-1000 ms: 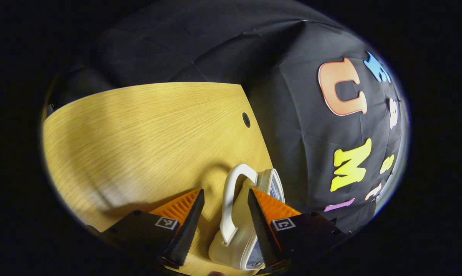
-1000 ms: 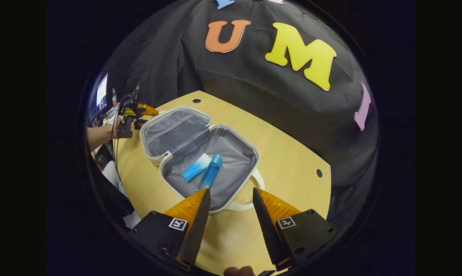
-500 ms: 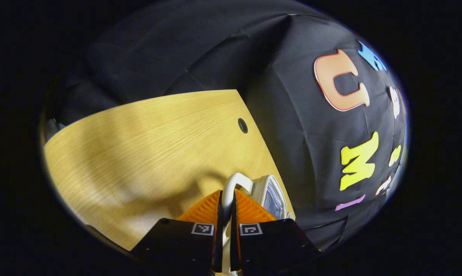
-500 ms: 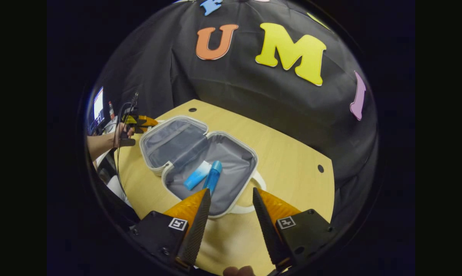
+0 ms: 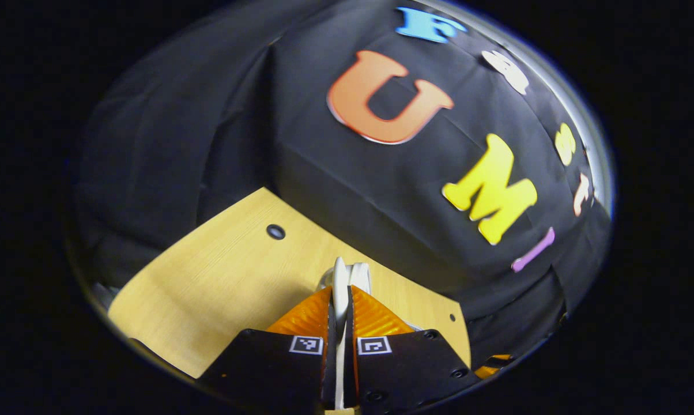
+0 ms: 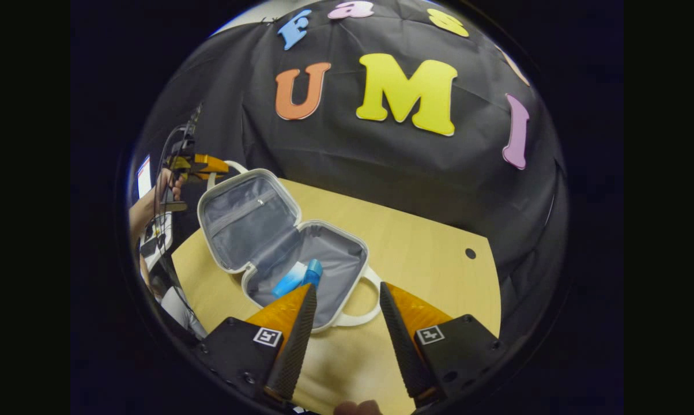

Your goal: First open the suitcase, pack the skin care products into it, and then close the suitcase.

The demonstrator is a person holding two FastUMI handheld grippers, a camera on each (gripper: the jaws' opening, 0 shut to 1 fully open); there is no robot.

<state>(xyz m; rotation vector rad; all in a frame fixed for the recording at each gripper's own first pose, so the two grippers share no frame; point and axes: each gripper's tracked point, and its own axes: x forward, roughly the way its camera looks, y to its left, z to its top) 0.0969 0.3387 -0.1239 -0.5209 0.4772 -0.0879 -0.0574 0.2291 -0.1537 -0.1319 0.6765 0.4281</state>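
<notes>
Left hand-held gripper (image 5: 340,300) clamped on the lid handle (image 5: 340,282) of the suitcase (image 6: 283,242), lid raised. Two blue skin care products (image 6: 298,276) lie inside. Right hand-held gripper (image 6: 342,314) hovers apart near the suitcase's front handle.

- Black cloth wall (image 6: 381,167) is hanging wrinkly all around the booth, folding into a corner in the left gripper view.
- Light wood table (image 6: 416,242) is sitting against it, showing round holes (image 6: 470,253) near its edges.
- Light is catching the tabletop grain pretty brightly.
</notes>
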